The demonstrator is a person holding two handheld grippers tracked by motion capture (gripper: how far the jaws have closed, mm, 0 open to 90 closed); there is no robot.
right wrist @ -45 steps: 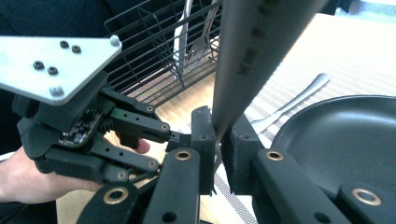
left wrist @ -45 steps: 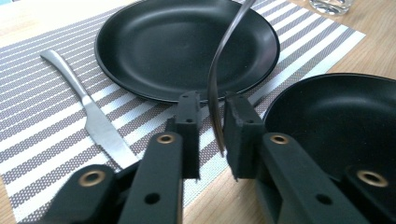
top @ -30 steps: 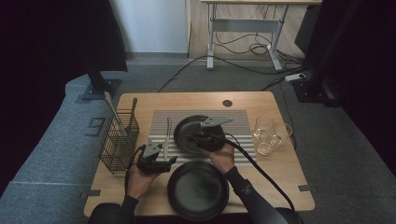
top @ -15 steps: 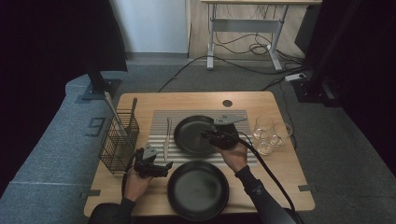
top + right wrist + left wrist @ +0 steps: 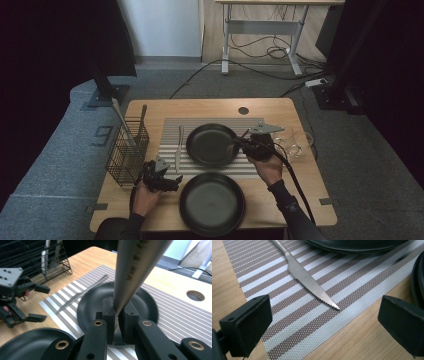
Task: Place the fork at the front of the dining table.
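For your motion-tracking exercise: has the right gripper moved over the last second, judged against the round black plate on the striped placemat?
Yes. The right gripper, shut on a metal utensil, has shifted right, from over the round black plate to its right rim.

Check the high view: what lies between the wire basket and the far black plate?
A knife on the striped placemat, between wire basket and far black plate.

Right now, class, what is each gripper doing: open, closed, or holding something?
Left gripper: open, jaws wide apart, holding nothing, over the knife tip on the striped mat.
Right gripper: closed on a metal utensil handle above the black plate.
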